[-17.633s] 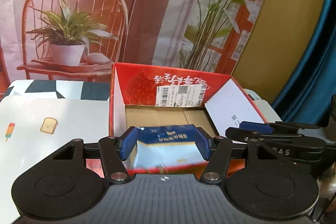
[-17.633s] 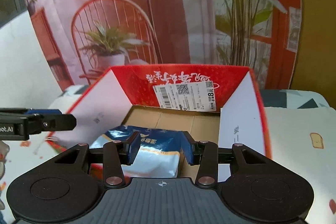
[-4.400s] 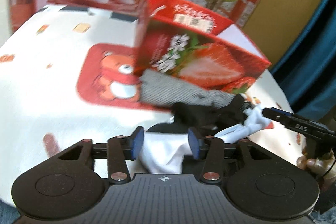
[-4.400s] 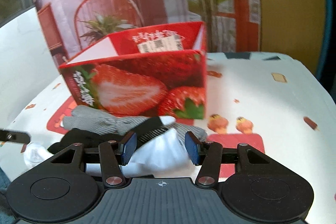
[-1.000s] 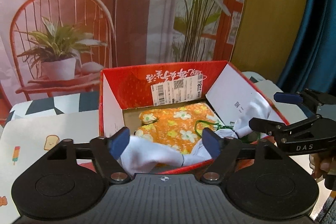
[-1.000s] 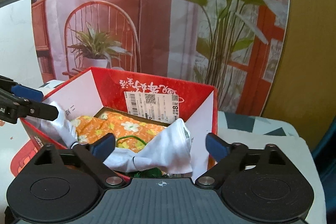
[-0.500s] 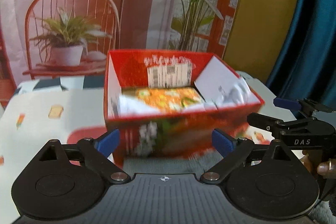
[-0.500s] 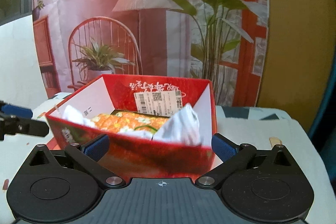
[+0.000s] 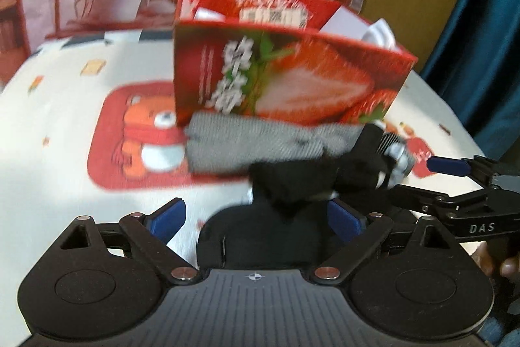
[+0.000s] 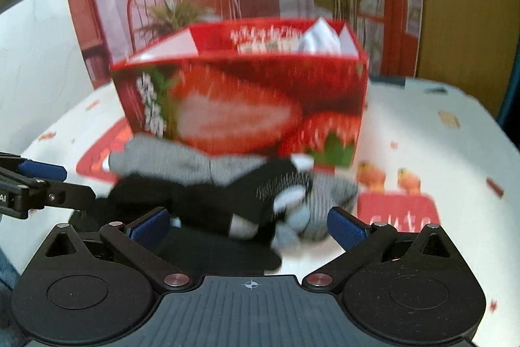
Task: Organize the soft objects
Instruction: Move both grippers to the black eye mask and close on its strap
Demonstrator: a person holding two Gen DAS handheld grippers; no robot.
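Note:
A red strawberry-print box (image 9: 292,77) stands on the table, with a white cloth (image 9: 378,33) poking over its right rim; it also shows in the right wrist view (image 10: 247,100) with the white cloth (image 10: 320,38). In front of the box lies a pile of socks: a grey one (image 9: 253,147) (image 10: 169,160) and black ones (image 9: 292,181) (image 10: 214,200). My left gripper (image 9: 256,221) is open low over the black sock. My right gripper (image 10: 248,228) is open just above the black-and-grey socks. Both views are blurred.
The table wears a white cartoon-print cloth with a red bear patch (image 9: 136,135) left of the socks. A printed backdrop with a chair and plant (image 10: 182,5) stands behind the box. A teal curtain (image 9: 481,21) hangs at the right.
Both grippers have dropped down and back from over the box to the sock pile in front of it. Both stay open and empty. The white cloth stays in the box.

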